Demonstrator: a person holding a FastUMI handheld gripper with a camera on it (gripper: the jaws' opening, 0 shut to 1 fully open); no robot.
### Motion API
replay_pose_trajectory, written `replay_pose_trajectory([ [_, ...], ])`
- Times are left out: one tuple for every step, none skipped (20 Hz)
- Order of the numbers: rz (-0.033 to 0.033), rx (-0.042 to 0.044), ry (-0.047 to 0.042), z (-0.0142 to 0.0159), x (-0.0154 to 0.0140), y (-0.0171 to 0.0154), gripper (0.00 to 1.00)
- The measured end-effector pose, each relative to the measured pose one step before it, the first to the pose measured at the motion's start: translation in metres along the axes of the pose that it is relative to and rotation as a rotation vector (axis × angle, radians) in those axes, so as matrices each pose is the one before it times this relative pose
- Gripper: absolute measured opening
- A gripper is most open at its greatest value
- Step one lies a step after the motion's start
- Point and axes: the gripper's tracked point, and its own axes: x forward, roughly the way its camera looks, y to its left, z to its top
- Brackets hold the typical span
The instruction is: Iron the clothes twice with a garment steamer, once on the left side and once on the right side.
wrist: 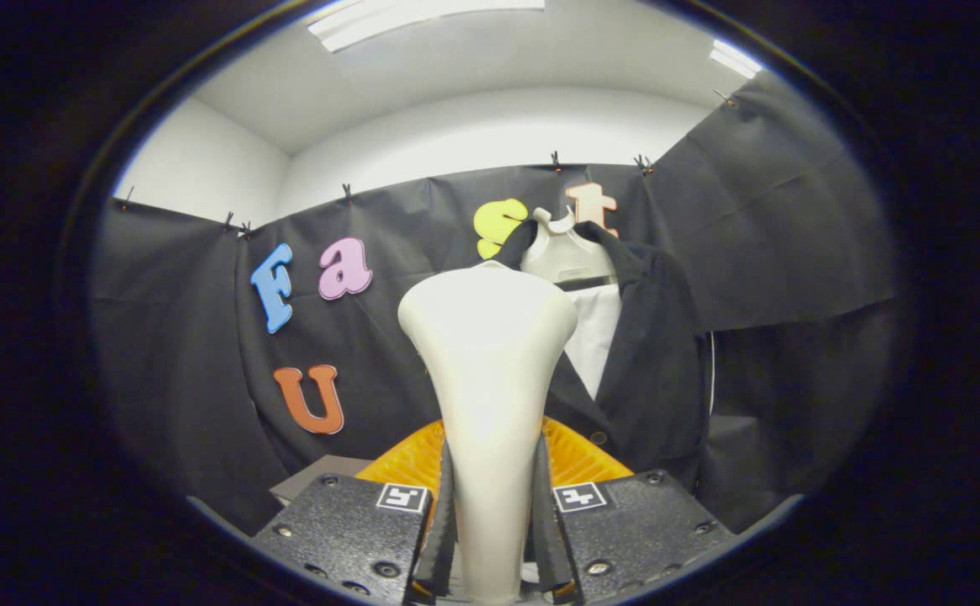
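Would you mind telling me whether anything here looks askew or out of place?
Nothing stands out. The claw is shut on the cream steamer, held upright between its fingers. Beyond it the dark jacket hangs on its pale hanger, open over a white panel.

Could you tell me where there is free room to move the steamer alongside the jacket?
The gripper is shut on the steamer. Bare black wall cloth lies open right of the dark jacket and left of the steamer head. It is crowded by the hanger and collar.
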Motion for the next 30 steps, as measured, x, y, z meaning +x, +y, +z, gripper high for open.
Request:
replay_pose_trajectory([
  [-0.01366,-0.01192,-0.00714,0.00905,0.00803,-0.00702,0.41],
  [-0.00490,-0.01692,-0.00877,0.00685,0.00896,-0.00430,0.41],
  [0.00147,-0.01334,-0.00548,0.00738,0.00836,-0.00214,0.41],
  [-0.00054,-0.01240,-0.00901,0.00737,0.00862,-0.00251,0.41],
  [-0.00214,-0.00942,-0.00730,0.00745,0.00944,-0.00163,0.41],
  [-0.00346,-0.00554,-0.00646,0.00505,0.00951,-0.00216,0.41],
  [-0.00307,-0.00878,-0.00001,0.00403,0.00911,0.00109,0.41],
  [-0.00662,-0.01163,-0.00263,0.00200,0.01042,0.00036,0.41],
  [-0.00413,-0.01622,0.01013,0.00029,0.00797,0.00093,0.41],
  [-0.00201,-0.00916,-0.00223,0.00149,0.00844,0.00338,0.41],
  [-0.00539,-0.01644,0.00348,0.00123,0.00821,0.00297,0.41],
  [-0.00258,-0.01178,0.00365,-0.00309,0.00961,0.00292,0.41],
  [0.00194,-0.00633,0.01234,-0.00375,0.00715,0.00371,0.41],
  [0.00066,-0.00153,0.01439,-0.00474,0.00664,0.00415,0.41],
  [-0.00296,0.00090,0.01115,-0.00471,0.00576,0.00253,0.41],
  [-0.00267,-0.00307,0.01836,-0.00669,0.00551,-0.00021,0.41],
  [-0.00457,0.00108,0.01228,-0.00467,0.00342,0.00054,0.41],
  [-0.00451,-0.00133,0.01173,-0.00663,0.00422,0.00014,0.41],
  [-0.00599,-0.00249,0.01515,-0.00606,0.00304,-0.00037,0.41],
  [-0.00690,-0.00547,0.01331,-0.00730,0.00312,-0.00146,0.41],
  [-0.01146,-0.00809,0.01029,-0.00498,0.00110,-0.00200,0.41],
  [-0.01078,-0.00615,0.00536,-0.00423,0.00218,-0.00240,0.41],
  [-0.00769,-0.00798,0.00540,-0.00386,-0.00032,-0.00158,0.41],
  [-0.00309,-0.00448,0.00859,-0.00457,0.00007,-0.00129,0.41],
  [0.00062,0.00028,0.01057,-0.00486,-0.00066,-0.00040,0.41],
  [-0.00162,0.00373,0.01017,-0.00618,-0.00033,-0.00076,0.41],
  [-0.00579,-0.00597,0.00955,-0.00568,0.00041,-0.00163,0.41],
  [-0.00808,-0.00277,0.01174,-0.00726,0.00186,-0.00224,0.41],
  [-0.00558,-0.00005,0.01191,-0.00649,0.00011,-0.00169,0.41],
  [-0.00918,-0.00035,0.01254,-0.00723,0.00145,-0.00199,0.41],
])
